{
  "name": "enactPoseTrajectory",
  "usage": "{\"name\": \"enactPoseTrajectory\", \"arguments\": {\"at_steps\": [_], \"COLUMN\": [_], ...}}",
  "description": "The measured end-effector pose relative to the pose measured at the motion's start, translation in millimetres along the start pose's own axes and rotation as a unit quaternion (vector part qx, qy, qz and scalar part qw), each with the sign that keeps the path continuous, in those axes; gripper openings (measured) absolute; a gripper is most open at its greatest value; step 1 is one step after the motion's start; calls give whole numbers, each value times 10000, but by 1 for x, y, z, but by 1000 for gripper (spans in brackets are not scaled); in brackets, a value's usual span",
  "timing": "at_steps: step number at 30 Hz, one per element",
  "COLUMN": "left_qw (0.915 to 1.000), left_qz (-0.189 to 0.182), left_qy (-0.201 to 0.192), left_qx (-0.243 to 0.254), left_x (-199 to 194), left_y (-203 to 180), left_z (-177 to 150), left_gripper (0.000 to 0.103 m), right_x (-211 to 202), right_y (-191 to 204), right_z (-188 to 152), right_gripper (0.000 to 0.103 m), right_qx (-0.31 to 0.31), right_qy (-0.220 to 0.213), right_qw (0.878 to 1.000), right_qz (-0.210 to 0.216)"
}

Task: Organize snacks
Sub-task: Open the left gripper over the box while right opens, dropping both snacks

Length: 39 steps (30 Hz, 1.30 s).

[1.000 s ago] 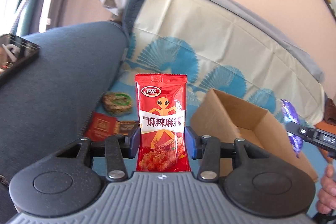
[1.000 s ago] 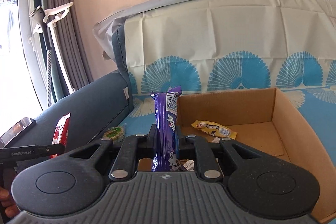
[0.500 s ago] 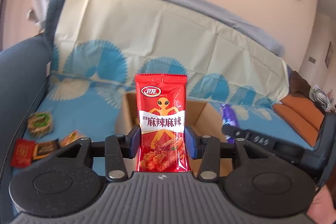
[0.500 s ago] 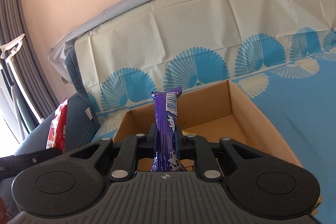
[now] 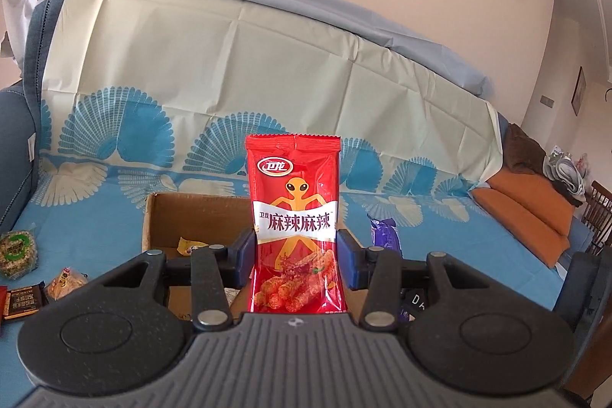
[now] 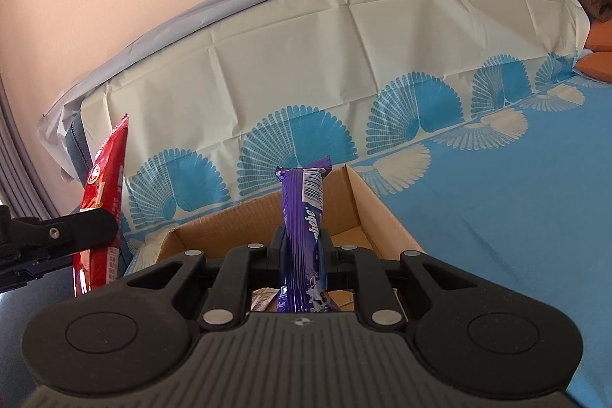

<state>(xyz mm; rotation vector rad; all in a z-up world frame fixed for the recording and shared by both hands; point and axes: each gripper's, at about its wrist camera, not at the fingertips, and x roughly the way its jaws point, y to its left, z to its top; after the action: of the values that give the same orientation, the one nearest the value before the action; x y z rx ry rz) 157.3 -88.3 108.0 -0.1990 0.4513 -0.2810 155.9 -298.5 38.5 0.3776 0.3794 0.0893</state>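
My left gripper [image 5: 293, 251] is shut on a red snack packet [image 5: 293, 201] that stands upright between its blue pads. Behind it on the blue sofa cover sits an open cardboard box [image 5: 160, 217] with a yellow snack [image 5: 189, 244] inside. The right gripper [image 6: 302, 245] is shut on a purple chocolate bar [image 6: 304, 213], held upright over the near side of the same box [image 6: 367, 201]. The bar's top [image 5: 384, 234] shows at the right in the left wrist view. The red packet [image 6: 103, 194] shows at the left in the right wrist view.
Loose snacks lie on the cover left of the box: a round green-labelled cake [image 5: 17, 249], a small yellow pack [image 5: 65, 282] and a dark brown pack [image 5: 23, 301]. Orange cushions [image 5: 528, 205] lie at the far right. The sofa back rises behind the box.
The left gripper has swung right and risen with the red packet, from the sofa arm to facing the box. The right gripper has moved closer over the box and rolled, still holding the purple bar.
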Motion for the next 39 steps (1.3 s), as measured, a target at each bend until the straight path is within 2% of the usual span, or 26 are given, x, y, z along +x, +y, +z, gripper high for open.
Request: {"name": "enactPoseTrajectory", "arguments": {"at_steps": [29,32,33,35,37,39], "left_qw": [9997,9997,9997,9997,9997,9999], "left_qz": [-186,-192,-178,-133,-92,-46], "left_qy": [115,122,139,132,91,73], "left_qx": [90,101,115,148,202,147], "left_x": [19,19,19,16,10,-1], "left_y": [-17,-17,-17,-17,-12,-3], "left_z": [5,5,6,4,0,-6], "left_gripper": [50,53,62,69,69,69], "right_x": [-4,-4,-4,-1,2,3], "right_y": [2,3,4,5,5,6], "right_z": [1,0,0,0,-2,-2], "right_gripper": [16,16,19,21,35,43], "right_qx": [-27,-32,-33,-38,-8,4], "right_qy": [-160,-153,-132,-62,-9,11], "right_qw": [9998,9998,9999,9999,9999,9998], "right_qz": [-82,-94,-87,-134,-161,-190]}}
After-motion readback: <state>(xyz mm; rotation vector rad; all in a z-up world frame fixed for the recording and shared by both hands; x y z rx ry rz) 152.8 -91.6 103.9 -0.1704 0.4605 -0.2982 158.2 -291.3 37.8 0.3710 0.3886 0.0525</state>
